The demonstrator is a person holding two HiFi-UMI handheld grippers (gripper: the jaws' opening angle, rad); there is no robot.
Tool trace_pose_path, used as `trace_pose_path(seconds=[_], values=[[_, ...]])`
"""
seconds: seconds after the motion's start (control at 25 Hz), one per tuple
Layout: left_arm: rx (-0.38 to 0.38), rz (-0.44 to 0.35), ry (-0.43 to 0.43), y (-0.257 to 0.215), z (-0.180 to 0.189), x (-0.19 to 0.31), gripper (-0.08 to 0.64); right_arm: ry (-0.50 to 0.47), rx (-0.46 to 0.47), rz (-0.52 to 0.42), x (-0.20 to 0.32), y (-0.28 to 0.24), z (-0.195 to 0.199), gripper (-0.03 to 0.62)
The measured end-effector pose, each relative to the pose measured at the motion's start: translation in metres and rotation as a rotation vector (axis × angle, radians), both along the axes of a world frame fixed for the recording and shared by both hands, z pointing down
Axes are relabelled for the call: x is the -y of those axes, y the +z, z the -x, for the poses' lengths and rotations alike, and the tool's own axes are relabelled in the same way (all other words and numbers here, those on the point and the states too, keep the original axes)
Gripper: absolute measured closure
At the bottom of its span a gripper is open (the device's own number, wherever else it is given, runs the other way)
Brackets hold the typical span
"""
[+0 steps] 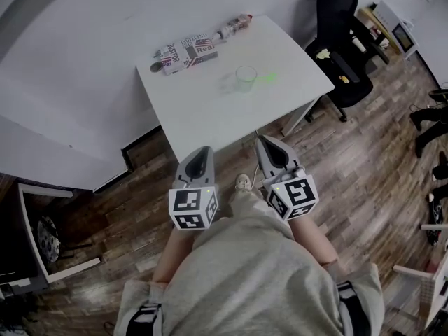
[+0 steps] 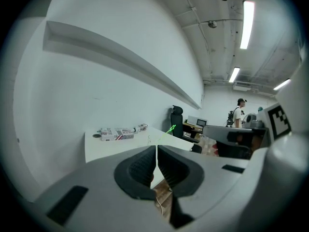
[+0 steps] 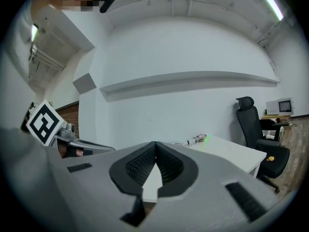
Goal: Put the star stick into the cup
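Observation:
A clear cup [image 1: 246, 76] stands on the white table [image 1: 210, 110], and a green star stick [image 1: 267, 78] lies just right of it. Both grippers hang over the floor in front of the table's near edge, apart from these objects. My left gripper [image 1: 204, 150] is shut with nothing between its jaws, which meet tip to tip in the left gripper view [image 2: 156, 147]. My right gripper [image 1: 264, 141] is also shut and empty [image 3: 155, 143]. The stick shows as a green streak [image 2: 169, 129] far ahead of the left jaws, and as a green glint [image 3: 205, 138] on the table in the right gripper view.
Patterned packets [image 1: 185, 52] and a tube [image 1: 235, 25] lie along the table's far edge by the wall. A black office chair [image 1: 343, 44] stands right of the table. A low shelf [image 1: 42, 240] is at the left. A person [image 2: 237, 114] stands far back.

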State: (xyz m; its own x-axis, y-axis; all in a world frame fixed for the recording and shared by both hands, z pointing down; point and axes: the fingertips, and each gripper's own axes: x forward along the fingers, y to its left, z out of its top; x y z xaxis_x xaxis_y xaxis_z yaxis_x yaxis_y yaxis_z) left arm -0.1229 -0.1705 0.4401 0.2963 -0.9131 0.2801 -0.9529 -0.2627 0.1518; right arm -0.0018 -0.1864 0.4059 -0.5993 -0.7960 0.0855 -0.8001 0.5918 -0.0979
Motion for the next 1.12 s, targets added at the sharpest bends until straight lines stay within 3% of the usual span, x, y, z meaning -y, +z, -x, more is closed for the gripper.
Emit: trace_pose_path(seconds=[0.48,1.12], values=[[-0.020,-0.037,-0.005,-0.008,-0.005,-0.073,0.549,-0.002,0.006,-0.057,-0.080,-0.020,-0.001,0.595],[-0.024,-0.057,-0.012,-0.013,-0.001,-0.102,0.551,-0.020,0.023,-0.053,-0.111,-0.018,0.004,0.595]])
